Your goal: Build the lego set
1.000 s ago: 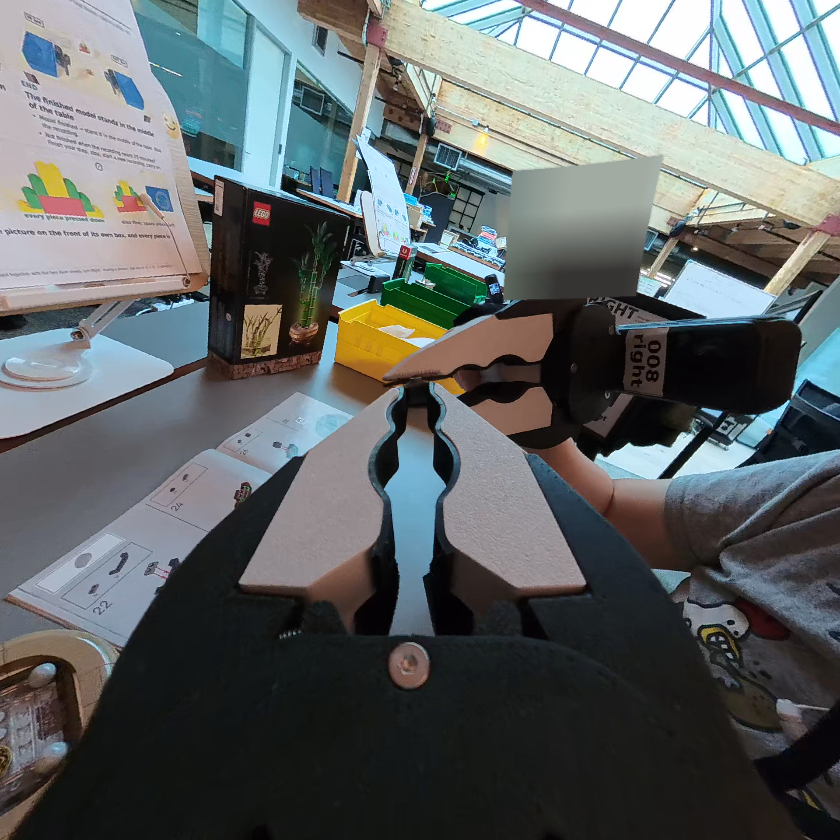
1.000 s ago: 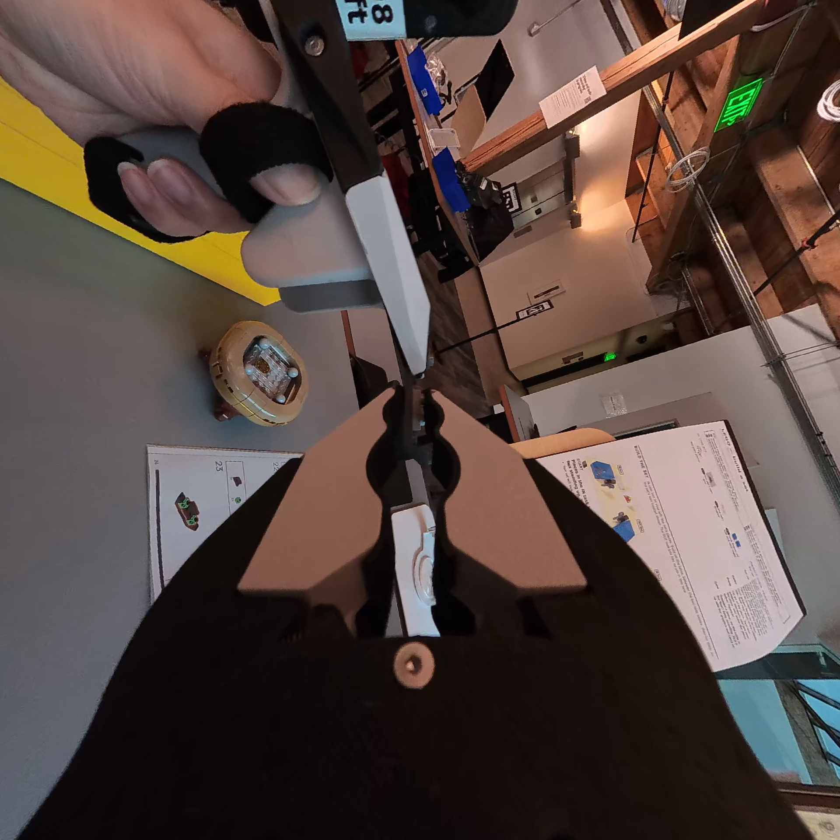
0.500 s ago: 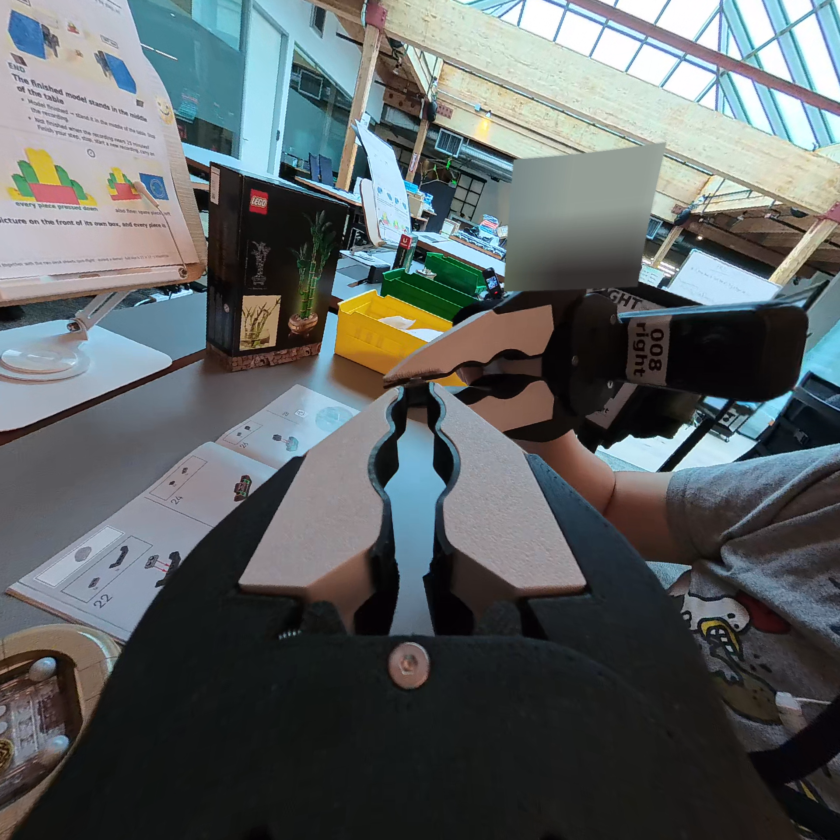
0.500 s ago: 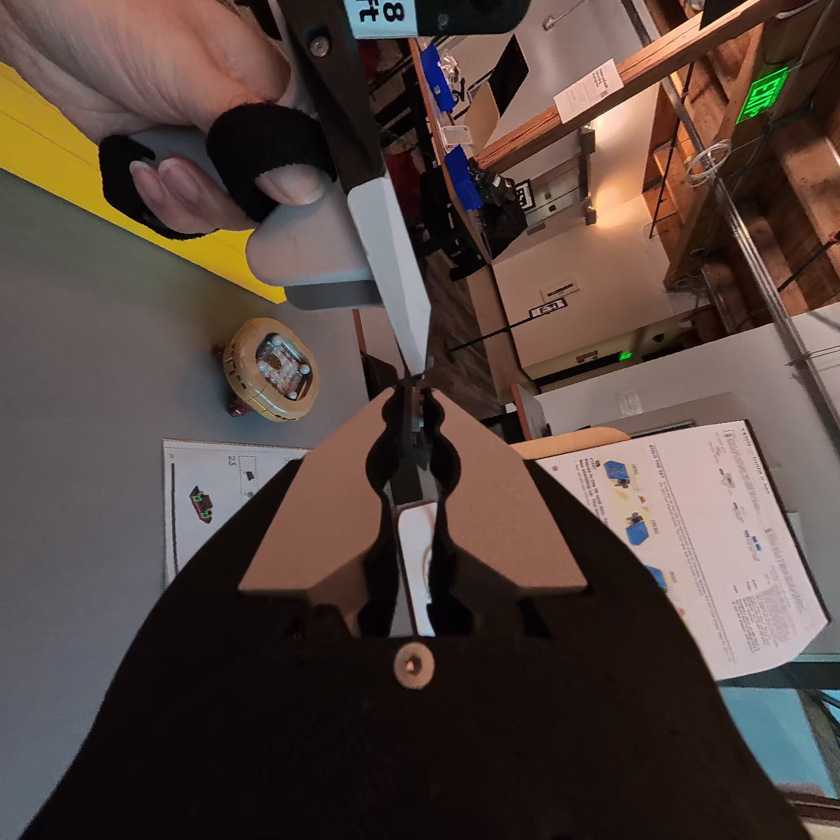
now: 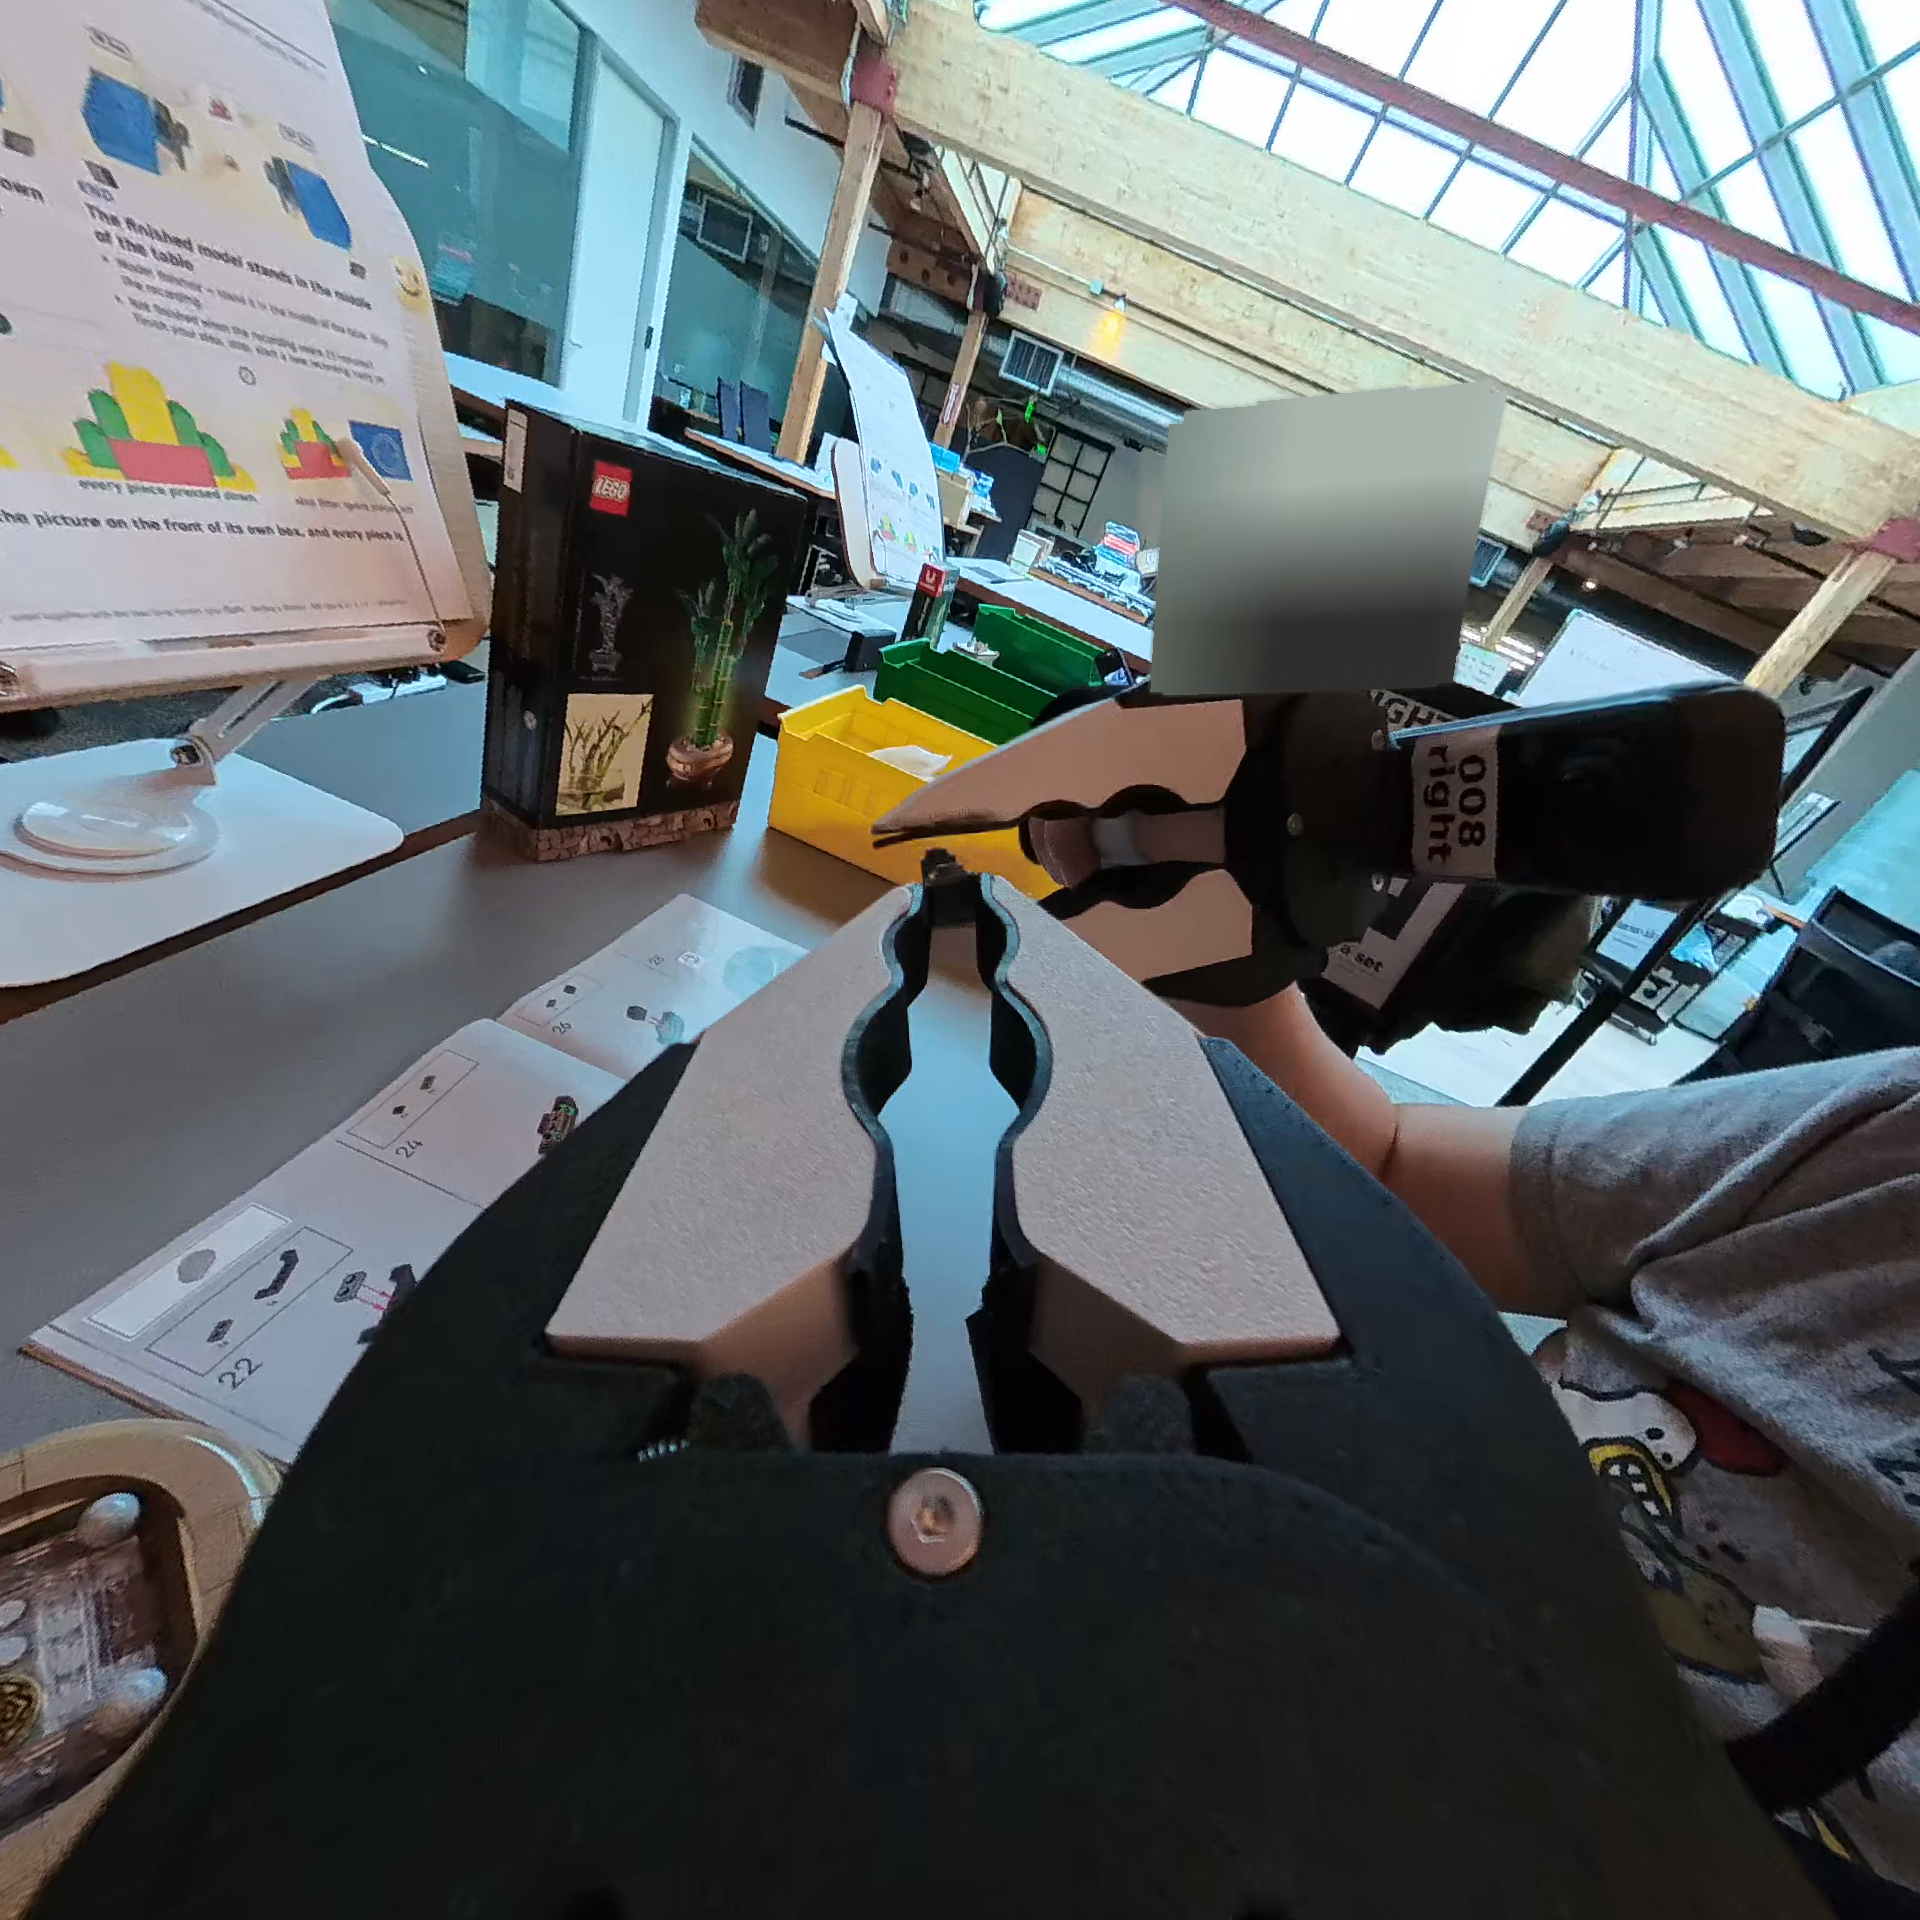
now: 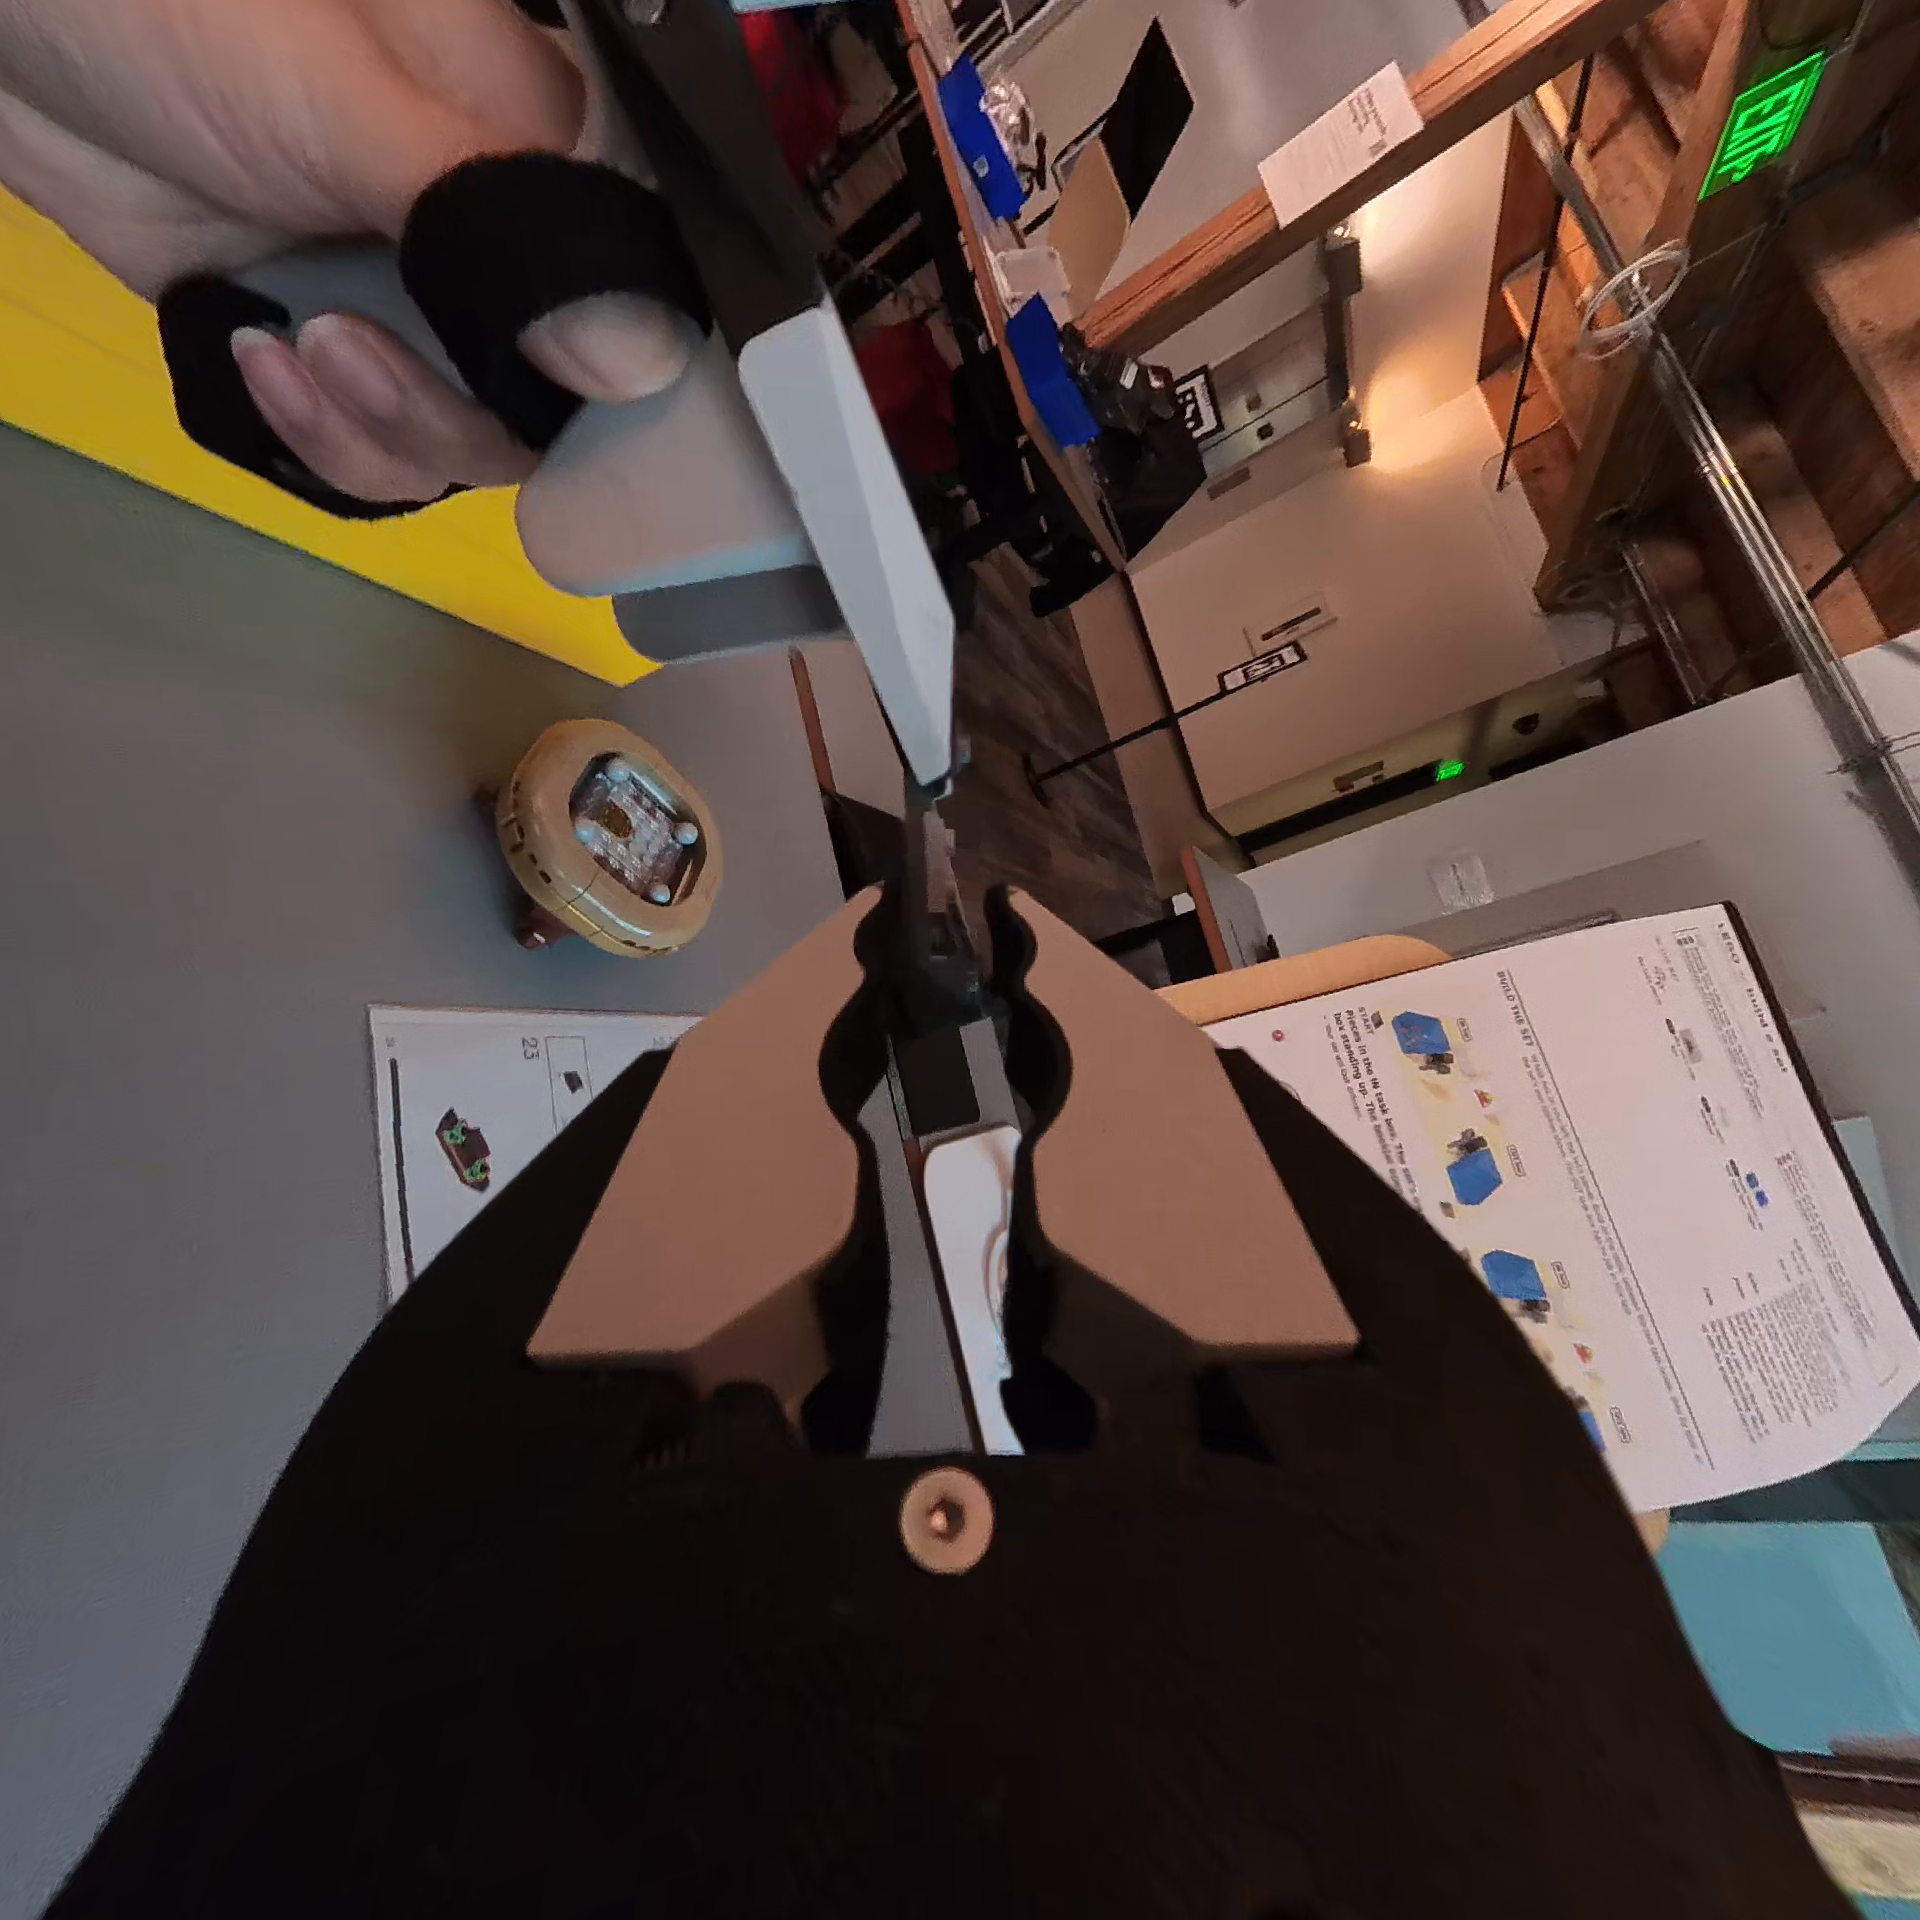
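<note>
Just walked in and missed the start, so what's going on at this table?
A person is building a Lego set with two handheld grippers. The left gripper pinches a small dark piece at its tips, held above the table. The right gripper, turned sideways, is shut with its tips just above that piece. The open instruction booklet, the tan partly built pot and the set's box sit on the table.

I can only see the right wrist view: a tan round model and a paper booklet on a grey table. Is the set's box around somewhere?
Observer: Yes. A black cardboard box picturing a bamboo plant stands upright on the grey table, beyond the open paper booklet.
Operator: Anything next to that box?
Observer: A yellow plastic bin sits to its right, and a green plastic bin stands behind that one.
</note>
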Demonstrator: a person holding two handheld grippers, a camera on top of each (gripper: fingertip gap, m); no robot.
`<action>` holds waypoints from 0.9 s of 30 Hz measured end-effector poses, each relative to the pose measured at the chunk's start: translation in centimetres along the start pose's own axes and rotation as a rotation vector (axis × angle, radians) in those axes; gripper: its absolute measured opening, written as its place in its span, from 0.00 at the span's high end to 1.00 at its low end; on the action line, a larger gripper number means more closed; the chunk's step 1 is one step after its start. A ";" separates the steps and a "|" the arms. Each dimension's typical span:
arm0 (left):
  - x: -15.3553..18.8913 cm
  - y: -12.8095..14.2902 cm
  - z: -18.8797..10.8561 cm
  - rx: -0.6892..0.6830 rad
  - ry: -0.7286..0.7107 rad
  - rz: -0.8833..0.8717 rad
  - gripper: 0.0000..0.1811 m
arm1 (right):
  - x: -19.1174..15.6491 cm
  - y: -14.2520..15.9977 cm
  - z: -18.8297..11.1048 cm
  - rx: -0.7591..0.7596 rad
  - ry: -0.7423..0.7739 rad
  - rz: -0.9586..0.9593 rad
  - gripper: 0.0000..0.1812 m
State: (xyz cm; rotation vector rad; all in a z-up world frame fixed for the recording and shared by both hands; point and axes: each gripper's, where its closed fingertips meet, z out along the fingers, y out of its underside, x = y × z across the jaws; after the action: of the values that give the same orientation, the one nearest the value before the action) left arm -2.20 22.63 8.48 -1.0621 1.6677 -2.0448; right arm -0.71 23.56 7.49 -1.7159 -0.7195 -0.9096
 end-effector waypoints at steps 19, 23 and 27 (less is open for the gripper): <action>0.2 0.6 0.4 -0.025 0.007 0.016 0.97 | -0.7 -0.7 0.2 0.017 0.007 -0.057 0.97; 0.2 0.8 0.5 -0.032 0.006 0.015 0.97 | -0.8 -0.6 0.1 0.008 -0.012 -0.042 0.97; 0.2 0.7 0.4 -0.032 0.008 0.010 0.97 | -0.8 -0.6 0.2 0.008 -0.011 -0.033 0.97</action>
State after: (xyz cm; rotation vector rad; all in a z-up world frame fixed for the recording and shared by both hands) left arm -2.21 21.98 7.90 -1.0548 1.7123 -2.0250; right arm -1.60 23.87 7.07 -1.7071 -0.7598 -0.9199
